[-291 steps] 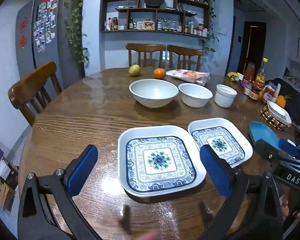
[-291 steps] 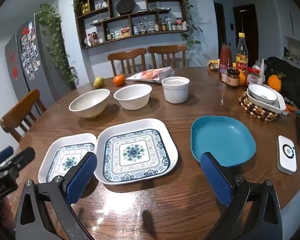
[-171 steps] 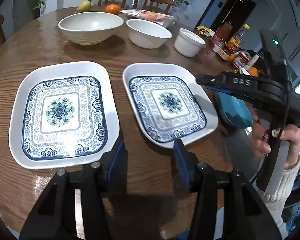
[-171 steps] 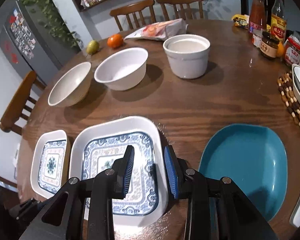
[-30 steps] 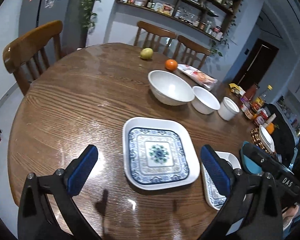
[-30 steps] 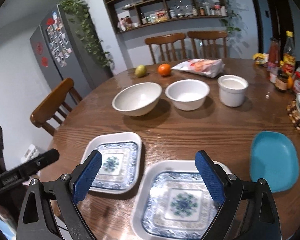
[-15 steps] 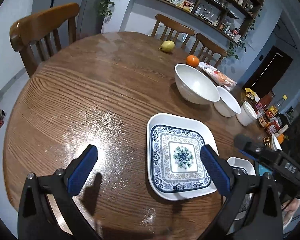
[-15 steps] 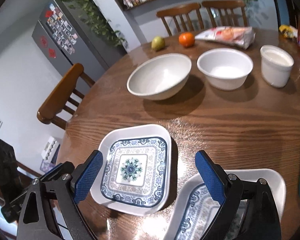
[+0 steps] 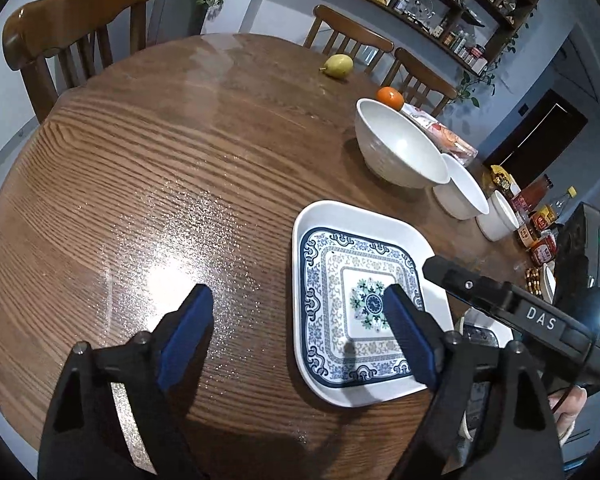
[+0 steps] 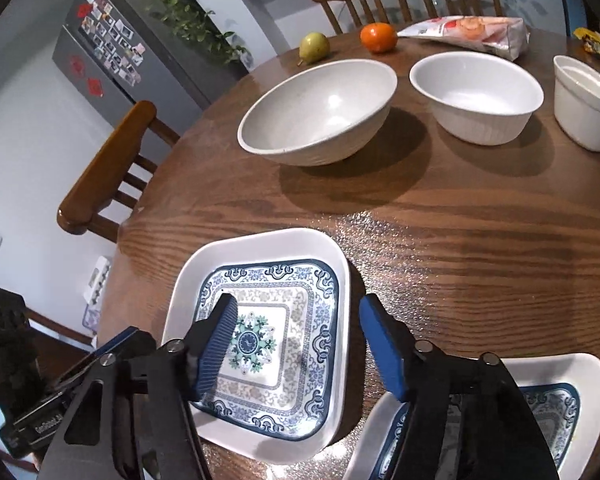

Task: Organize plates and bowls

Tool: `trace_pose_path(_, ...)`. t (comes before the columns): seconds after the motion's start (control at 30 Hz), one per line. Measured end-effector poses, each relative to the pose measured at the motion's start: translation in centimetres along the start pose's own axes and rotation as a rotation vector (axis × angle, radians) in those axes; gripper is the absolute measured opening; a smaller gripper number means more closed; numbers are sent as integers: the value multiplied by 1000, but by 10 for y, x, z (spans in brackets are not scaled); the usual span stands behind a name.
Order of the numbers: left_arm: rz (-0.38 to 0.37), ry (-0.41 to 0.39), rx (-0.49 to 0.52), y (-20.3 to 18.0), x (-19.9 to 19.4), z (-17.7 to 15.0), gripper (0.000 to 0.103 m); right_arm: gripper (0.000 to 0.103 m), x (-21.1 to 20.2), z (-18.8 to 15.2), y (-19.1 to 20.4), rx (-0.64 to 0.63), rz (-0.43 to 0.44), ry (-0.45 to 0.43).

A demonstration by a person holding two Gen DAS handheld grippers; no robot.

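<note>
Blue-padded, the right gripper [image 10: 296, 344] hangs partly spread over the right edge of the small patterned plate [image 10: 268, 336], gripping nothing; a larger patterned plate [image 10: 560, 396] lies just beside it. The left gripper [image 9: 296, 332] gapes wide above the wooden surface [image 9: 140, 184], empty. Farther off stand the large bowl [image 10: 320, 112], medium bowl [image 10: 476, 96] and white cup [image 10: 584, 104], all empty.

On my right wrist view, a patterned plate [image 10: 274, 332] lies at centre on the table [image 10: 480, 240], a second plate [image 10: 560, 404] at four o'clock. At twelve o'clock sits the large bowl [image 10: 320, 112], a smaller bowl [image 10: 476, 96] and cup [image 10: 584, 100] toward two, pear [image 10: 314, 47] and orange [image 10: 378, 38] behind.
</note>
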State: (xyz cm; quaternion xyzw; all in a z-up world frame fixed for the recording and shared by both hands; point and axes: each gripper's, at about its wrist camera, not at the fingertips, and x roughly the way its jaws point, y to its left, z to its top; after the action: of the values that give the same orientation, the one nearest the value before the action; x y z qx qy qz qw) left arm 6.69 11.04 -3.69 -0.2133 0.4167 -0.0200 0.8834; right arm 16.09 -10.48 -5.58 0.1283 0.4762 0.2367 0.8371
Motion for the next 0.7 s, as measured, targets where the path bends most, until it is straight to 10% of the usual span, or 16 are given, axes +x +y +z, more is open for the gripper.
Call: trace_pose_path(0.7, -25, 76, 26, -4, 10, -8, 58, 54, 8, -7, 4, -44, -76, 6)
